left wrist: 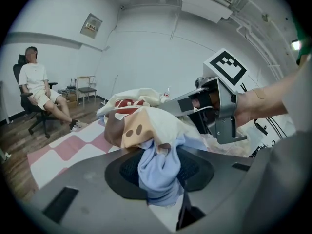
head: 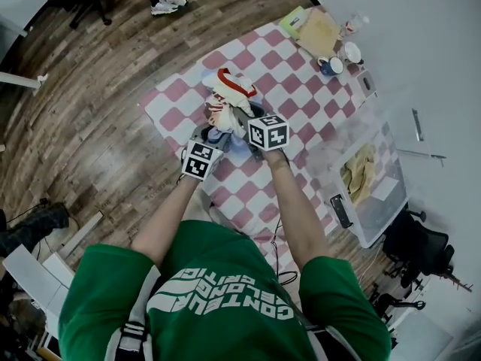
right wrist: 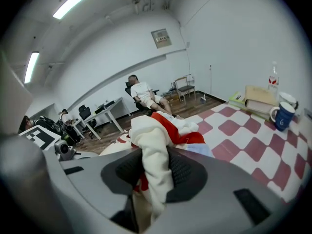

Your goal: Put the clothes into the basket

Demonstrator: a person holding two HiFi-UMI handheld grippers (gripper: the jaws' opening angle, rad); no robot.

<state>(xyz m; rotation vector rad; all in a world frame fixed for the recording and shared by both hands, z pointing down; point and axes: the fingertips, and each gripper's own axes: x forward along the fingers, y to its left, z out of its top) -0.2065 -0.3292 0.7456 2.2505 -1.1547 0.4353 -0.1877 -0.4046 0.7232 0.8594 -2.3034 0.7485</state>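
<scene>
My left gripper (left wrist: 161, 173) is clamped on a light blue garment (left wrist: 155, 160), and my right gripper (right wrist: 153, 173) on a white-and-red garment (right wrist: 163, 130). Both bunch together over the checked cloth (head: 301, 81). The clear basket (head: 376, 228) stands well apart, to my right.

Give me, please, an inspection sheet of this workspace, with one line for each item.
Surface: checked cloth, mostly bare.
Job's things: clothes bunched, gripped from both sides; basket to the right, a yellow cloth inside.
Clutter: mug, books, bottle at the far corner.
Grippers: left gripper shut on a blue part of the clothes; right gripper shut on a white and red part.
Cables: what seems one thin cable below the right arm.
Surroundings: wood floor, seated person.
</scene>
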